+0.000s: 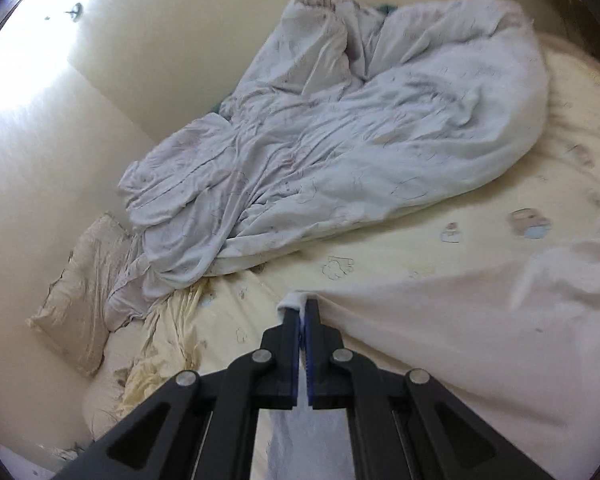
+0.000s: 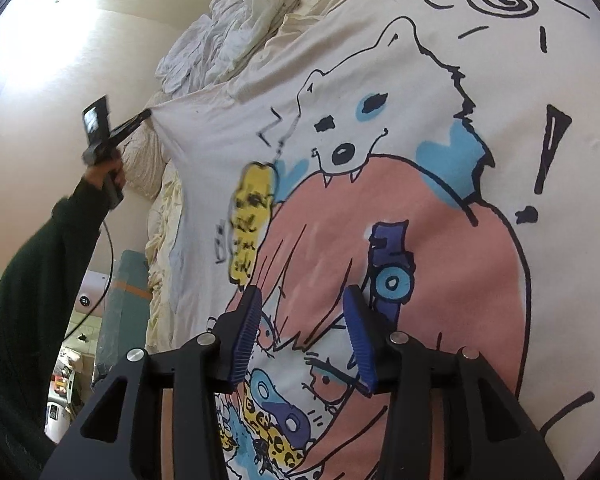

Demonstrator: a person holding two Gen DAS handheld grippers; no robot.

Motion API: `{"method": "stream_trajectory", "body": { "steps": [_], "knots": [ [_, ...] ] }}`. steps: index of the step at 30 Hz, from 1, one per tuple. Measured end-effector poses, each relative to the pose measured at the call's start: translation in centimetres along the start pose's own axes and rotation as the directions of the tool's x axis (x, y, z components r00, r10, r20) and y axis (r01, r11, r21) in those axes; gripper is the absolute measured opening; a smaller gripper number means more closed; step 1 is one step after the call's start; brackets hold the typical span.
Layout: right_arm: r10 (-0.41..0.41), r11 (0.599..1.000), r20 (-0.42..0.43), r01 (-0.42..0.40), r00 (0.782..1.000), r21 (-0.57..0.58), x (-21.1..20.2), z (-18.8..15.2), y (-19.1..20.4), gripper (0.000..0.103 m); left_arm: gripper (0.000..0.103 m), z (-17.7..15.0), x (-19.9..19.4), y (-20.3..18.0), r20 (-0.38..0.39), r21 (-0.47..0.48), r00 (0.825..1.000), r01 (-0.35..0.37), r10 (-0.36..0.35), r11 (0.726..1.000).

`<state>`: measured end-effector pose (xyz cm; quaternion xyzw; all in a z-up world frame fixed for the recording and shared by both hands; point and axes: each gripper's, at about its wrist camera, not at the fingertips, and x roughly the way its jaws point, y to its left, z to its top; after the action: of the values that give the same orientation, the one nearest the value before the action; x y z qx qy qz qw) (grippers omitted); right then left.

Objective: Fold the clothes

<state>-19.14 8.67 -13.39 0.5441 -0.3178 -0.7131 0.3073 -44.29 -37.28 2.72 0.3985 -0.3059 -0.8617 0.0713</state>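
Observation:
A white T-shirt [image 2: 380, 120] with a big cartoon print of a white bear and a pink-haired figure lies spread on the bed. In the left wrist view the T-shirt [image 1: 440, 340] shows plain white, and my left gripper [image 1: 302, 304] is shut on a corner of its edge, lifting the cloth taut off the sheet. The right wrist view shows that left gripper [image 2: 146, 114] far off to the left, pulling the shirt's corner into a point. My right gripper [image 2: 304, 294] stands open just above the print, with nothing pinched between its blue pads [image 2: 246, 332].
A crumpled pale grey duvet [image 1: 340, 140] fills the far side of the bed, and a beige pillow [image 1: 84, 292] lies by the wall. The cream printed sheet [image 1: 420, 236] shows between them. A person's dark sleeve [image 2: 32, 280] and a teal upright panel [image 2: 128, 292] are at the left.

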Motion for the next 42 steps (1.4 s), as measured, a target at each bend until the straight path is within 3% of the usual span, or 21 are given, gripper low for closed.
{"method": "stream_trajectory", "body": {
  "steps": [4, 7, 8, 9, 10, 15, 17, 18, 21, 22, 23, 25, 27, 28, 29, 30, 31, 32, 33, 35, 42],
  "knots": [
    [0.006, 1.000, -0.002, -0.006, 1.000, 0.016, 0.1, 0.2, -0.3, 0.047, 0.006, 0.0, 6.1, -1.8, -0.188, 0.037, 0.982, -0.016, 0.023, 0.999],
    [0.012, 1.000, -0.012, -0.012, 1.000, 0.011, 0.5, 0.4, -0.2, 0.048, 0.011, -1.2, 7.5, -3.2, -0.211, 0.043, 0.977, 0.000, 0.009, 0.999],
    [0.013, 1.000, -0.011, -0.013, 1.000, 0.011, 0.4, 0.4, -0.2, 0.048, 0.022, -1.8, 7.4, -2.9, -0.197, 0.025, 0.980, 0.007, -0.002, 1.000],
    [0.013, 1.000, -0.010, -0.013, 1.000, 0.010, 0.4, 0.3, -0.2, 0.048, 0.043, -2.3, 7.3, -2.5, -0.188, 0.004, 0.982, 0.007, -0.006, 1.000],
    [0.014, 1.000, -0.010, -0.014, 1.000, 0.010, 0.4, 0.3, -0.2, 0.048, 0.052, -3.1, 7.1, -1.5, -0.179, -0.032, 0.984, 0.003, -0.008, 0.999],
    [0.019, 1.000, -0.009, -0.019, 1.000, 0.013, 0.1, 0.0, -0.2, 0.048, 0.069, -7.7, 5.2, 4.5, -0.144, -0.250, 0.990, -0.041, 0.005, 0.967],
    [0.017, 1.000, -0.010, -0.017, 1.000, 0.011, 0.2, -0.1, -0.2, 0.048, 0.069, -10.0, 4.4, 6.8, -0.134, -0.408, 0.985, 0.041, -0.104, 0.912],
    [0.016, 1.000, -0.010, -0.016, 1.000, 0.010, 0.2, -0.1, -0.1, 0.049, 0.069, -11.4, 4.5, 7.3, -0.124, -0.485, 0.970, 0.125, -0.210, 0.865],
    [0.012, 1.000, -0.009, -0.012, 1.000, 0.007, 0.3, -0.2, 0.0, 0.049, 0.069, -14.6, 4.6, 5.6, -0.084, -0.579, 0.911, 0.285, -0.404, 0.764],
    [0.010, 1.000, -0.009, -0.010, 1.000, 0.007, 0.3, -0.1, 0.0, 0.049, 0.069, -15.5, 4.9, 4.9, -0.053, -0.627, 0.881, 0.338, -0.471, 0.702],
    [0.009, 1.000, -0.008, -0.009, 1.000, 0.007, 0.4, -0.1, 0.0, 0.049, 0.069, -16.1, 5.3, 4.5, -0.036, -0.658, 0.865, 0.357, -0.501, 0.663],
    [0.008, 1.000, -0.006, -0.008, 1.000, 0.008, 0.4, -0.1, 0.0, 0.049, 0.069, -17.1, 6.2, 3.5, -0.042, -0.707, 0.870, 0.322, -0.492, 0.630],
    [0.006, 1.000, -0.005, -0.006, 1.000, 0.006, 0.5, -0.1, 0.1, 0.049, 0.069, -17.6, 7.1, 2.9, -0.027, -0.756, 0.856, 0.320, -0.516, 0.570],
    [0.005, 1.000, -0.004, -0.005, 1.000, 0.006, 0.6, -0.1, 0.2, 0.049, 0.069, -17.5, 7.3, 2.4, -0.020, -0.763, 0.853, 0.324, -0.521, 0.559],
    [0.004, 1.000, -0.004, -0.004, 1.000, 0.007, 0.6, -0.1, 0.1, 0.049, 0.062, -17.3, 7.4, 2.0, -0.011, -0.767, 0.851, 0.330, -0.525, 0.551],
    [0.004, 1.000, -0.005, -0.004, 1.000, 0.009, 0.7, -0.1, 0.1, 0.049, 0.038, -16.9, 7.3, 1.7, 0.006, -0.754, 0.851, 0.349, -0.526, 0.557],
    [0.003, 1.000, -0.006, -0.003, 1.000, 0.011, 0.7, -0.1, 0.1, 0.049, 0.025, -16.5, 7.1, 1.4, 0.017, -0.739, 0.852, 0.364, -0.524, 0.568],
    [0.004, 1.000, -0.007, -0.004, 1.000, 0.014, 0.9, 0.0, 0.2, 0.049, 0.010, -16.0, 6.8, 1.0, -0.001, -0.714, 0.863, 0.353, -0.505, 0.605],
    [0.005, 1.000, -0.007, -0.005, 1.000, 0.017, 0.9, 0.1, 0.2, 0.049, 0.009, -15.5, 6.2, 0.8, -0.019, -0.686, 0.879, 0.335, -0.476, 0.646],
    [0.007, 1.000, -0.007, -0.007, 1.000, 0.021, 1.0, 0.2, 0.3, 0.049, 0.008, -15.4, 5.5, 1.1, -0.017, -0.674, 0.888, 0.330, -0.460, 0.661],
    [0.031, 0.999, -0.006, -0.031, 1.000, 0.037, 0.7, 0.2, 0.3, 0.051, 0.008, -19.0, 1.9, 5.4, 0.000, -0.742, 0.902, 0.290, -0.432, 0.604]
  ]
}}
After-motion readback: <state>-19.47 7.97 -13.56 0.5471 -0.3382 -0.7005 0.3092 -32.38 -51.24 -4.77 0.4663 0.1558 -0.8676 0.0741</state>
